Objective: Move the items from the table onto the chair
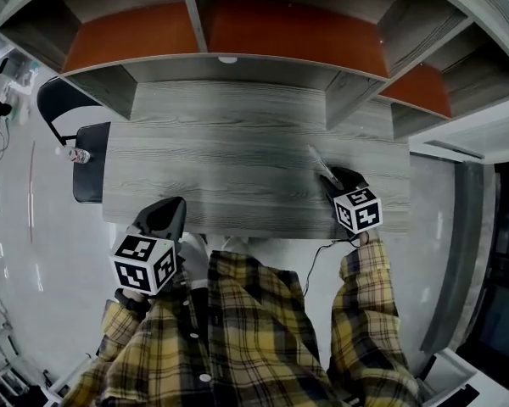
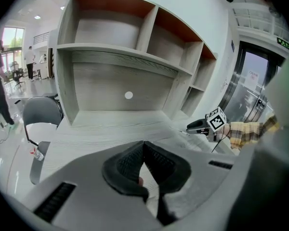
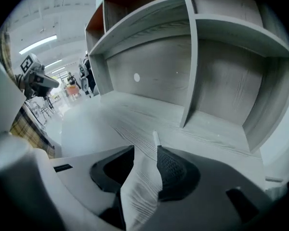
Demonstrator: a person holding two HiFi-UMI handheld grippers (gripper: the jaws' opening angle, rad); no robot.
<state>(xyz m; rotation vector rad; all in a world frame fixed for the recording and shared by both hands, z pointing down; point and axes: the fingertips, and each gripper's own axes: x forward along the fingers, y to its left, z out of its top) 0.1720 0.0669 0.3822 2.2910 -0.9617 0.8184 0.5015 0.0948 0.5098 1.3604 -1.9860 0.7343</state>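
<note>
A small bottle [image 1: 78,154] sat on the chair [image 1: 92,185]. One thin white stick [image 1: 318,161] lay on the surface [image 1: 229,151]. The right claw [image 3: 145,153] was spread near it. The left claw [image 2: 143,146] was pressed together.

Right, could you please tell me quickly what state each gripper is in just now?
Left gripper: closed, nothing held.
Right gripper: open, empty; a thin white stick lies on the table at its tips.

Matt grey wood-grain table [image 1: 237,159], glossy pale floor [image 1: 25,253], plaid cloth sleeve [image 1: 369,320]
</note>
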